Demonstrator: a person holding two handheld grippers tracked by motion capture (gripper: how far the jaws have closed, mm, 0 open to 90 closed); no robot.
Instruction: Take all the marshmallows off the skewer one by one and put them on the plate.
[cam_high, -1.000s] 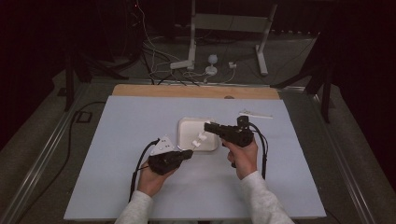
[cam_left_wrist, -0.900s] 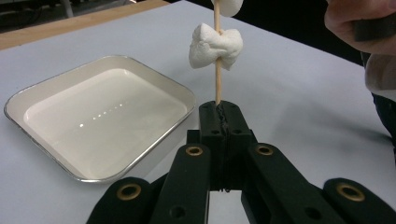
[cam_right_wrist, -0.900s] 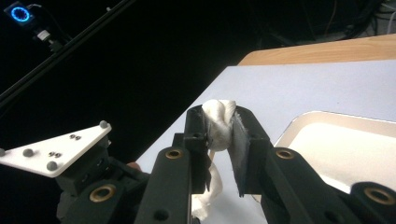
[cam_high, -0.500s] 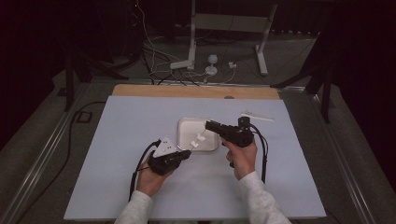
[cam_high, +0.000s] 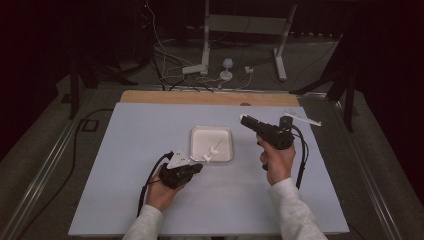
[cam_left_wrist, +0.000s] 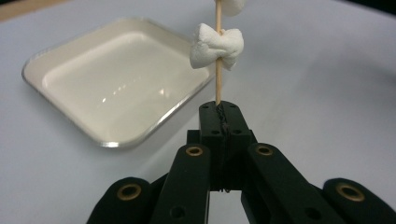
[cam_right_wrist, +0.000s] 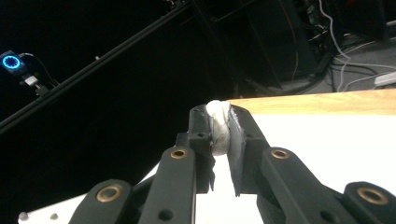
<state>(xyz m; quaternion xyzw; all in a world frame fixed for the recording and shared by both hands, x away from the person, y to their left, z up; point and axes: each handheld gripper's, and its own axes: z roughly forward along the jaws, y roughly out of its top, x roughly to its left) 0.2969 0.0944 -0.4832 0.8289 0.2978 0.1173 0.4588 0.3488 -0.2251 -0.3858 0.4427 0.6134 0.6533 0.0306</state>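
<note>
Dark surroundings are closing in on a pale blue table (cam_high: 125, 165), with cables and stand legs lying on the floor beyond its far wooden edge. Left gripper (cam_left_wrist: 219, 114) is holding its jaws together on the lower end of a thin wooden skewer (cam_left_wrist: 217, 88), which is rising out of the jaw tips. One marshmallow (cam_left_wrist: 217, 45) is sitting threaded on the skewer just above the jaws, and part of a second (cam_left_wrist: 231, 5) is showing higher up at the frame's top edge. Right gripper (cam_right_wrist: 219, 128) is pinching a further white marshmallow (cam_right_wrist: 218, 126), squeezed flat between its jaws. Taking the square white tray (cam_high: 197, 150) as landmark: the tray is lying empty near the table's centre, the loaded skewer is slanting over its near right corner, the left gripper is working just off its near left corner, and the right gripper (cam_high: 245, 120) is hovering just past its right side, raised off the table. Judged progress: two pieces appear threaded, a third is in hand and not yet pushed on; bringing it to the skewer's free tip seems to be what remains. Left hand (cam_high: 162, 190) is staying low with the forearm entering from the near edge; right hand (cam_high: 276, 157) is lifted, its gripper angled toward the tray's far side.
</note>
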